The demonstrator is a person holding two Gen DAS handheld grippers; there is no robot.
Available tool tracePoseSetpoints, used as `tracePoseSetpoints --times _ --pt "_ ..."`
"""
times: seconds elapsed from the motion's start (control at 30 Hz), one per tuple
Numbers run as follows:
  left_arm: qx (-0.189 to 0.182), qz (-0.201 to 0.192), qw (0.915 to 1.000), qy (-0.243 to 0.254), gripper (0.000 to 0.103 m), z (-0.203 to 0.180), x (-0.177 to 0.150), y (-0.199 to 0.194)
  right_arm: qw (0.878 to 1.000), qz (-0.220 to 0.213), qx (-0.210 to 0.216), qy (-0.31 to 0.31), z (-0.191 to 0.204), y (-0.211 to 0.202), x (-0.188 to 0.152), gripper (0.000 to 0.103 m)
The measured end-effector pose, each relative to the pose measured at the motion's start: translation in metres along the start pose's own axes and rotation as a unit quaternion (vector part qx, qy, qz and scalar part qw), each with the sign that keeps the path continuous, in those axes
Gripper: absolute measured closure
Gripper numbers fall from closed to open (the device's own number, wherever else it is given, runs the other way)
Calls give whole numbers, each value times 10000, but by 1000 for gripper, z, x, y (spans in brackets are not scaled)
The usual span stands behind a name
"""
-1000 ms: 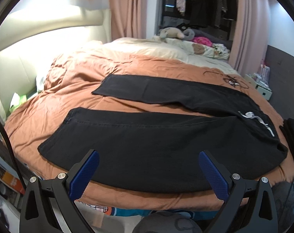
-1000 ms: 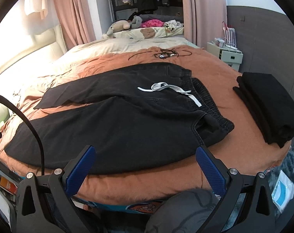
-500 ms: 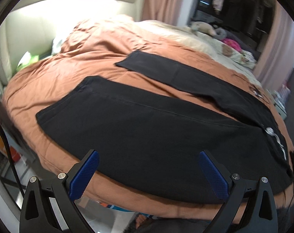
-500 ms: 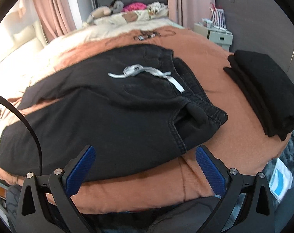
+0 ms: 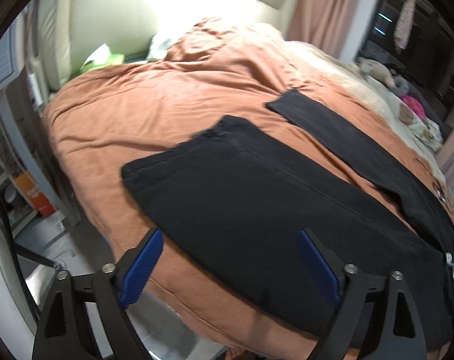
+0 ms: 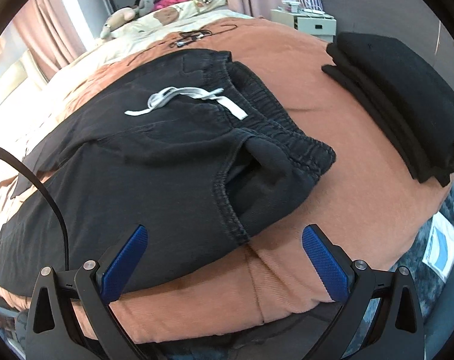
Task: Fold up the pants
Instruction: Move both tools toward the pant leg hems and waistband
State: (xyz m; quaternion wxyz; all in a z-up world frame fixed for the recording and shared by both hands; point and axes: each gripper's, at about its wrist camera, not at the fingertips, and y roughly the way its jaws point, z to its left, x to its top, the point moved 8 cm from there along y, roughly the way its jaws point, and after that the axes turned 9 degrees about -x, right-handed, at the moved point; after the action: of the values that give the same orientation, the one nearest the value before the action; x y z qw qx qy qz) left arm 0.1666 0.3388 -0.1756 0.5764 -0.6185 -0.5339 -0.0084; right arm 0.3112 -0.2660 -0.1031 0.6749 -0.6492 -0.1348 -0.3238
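Note:
Black pants point(image 5: 257, 198) lie spread flat on the brown duvet point(image 5: 155, 111), legs apart. The left wrist view shows the near leg's cuff end point(image 5: 173, 162) and the far leg point(image 5: 332, 126). The right wrist view shows the waistband point(image 6: 275, 120) with its white drawstring point(image 6: 191, 96) and an open side pocket point(image 6: 257, 168). My left gripper point(image 5: 230, 264) is open and empty, low over the near leg close to the cuff. My right gripper point(image 6: 224, 258) is open and empty, just short of the waist corner at the bed's edge.
A stack of folded black clothes point(image 6: 398, 102) sits on the bed to the right of the waistband. Cables point(image 6: 191, 36), pillows and a plush toy point(image 6: 122, 18) lie at the far end. A nightstand point(image 6: 305, 21) stands beyond. The floor point(image 5: 65, 240) drops off to the left.
Both grippers have moved closer to the bed. The left one swung left toward the cuff end of the near leg. The right one closed in on the waistband corner. Both stayed open.

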Motion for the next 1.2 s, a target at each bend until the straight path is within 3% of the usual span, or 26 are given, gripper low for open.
tracePoseSetpoints --times 0.13,0.37,0.47,0.53,0.77,0.97,1.03,1.2 --pt "194 -17 9994 -294 25 31 6 8 9998 135 36 115 -2 4 -2 0" --pt "293 20 9977 -608 26 67 8 22 9993 271 28 254 -10 13 2 0" --pt "301 44 9963 -803 34 81 7 30 9984 376 118 400 -13 17 1 0" --pt "174 70 9954 -940 42 88 8 38 9980 410 133 466 -13 20 1 0" --pt "-73 -111 9930 -1176 50 101 21 49 9962 553 90 666 -18 30 -1 4" --pt "-324 -221 9891 -1417 75 104 32 52 9937 603 348 883 -19 36 -3 7" --pt "-610 -260 9856 -1554 76 101 34 51 9916 599 477 1041 -24 36 -2 7" --pt "-777 -41 9796 -1854 76 100 23 60 9869 564 697 1344 -39 35 -1 8"
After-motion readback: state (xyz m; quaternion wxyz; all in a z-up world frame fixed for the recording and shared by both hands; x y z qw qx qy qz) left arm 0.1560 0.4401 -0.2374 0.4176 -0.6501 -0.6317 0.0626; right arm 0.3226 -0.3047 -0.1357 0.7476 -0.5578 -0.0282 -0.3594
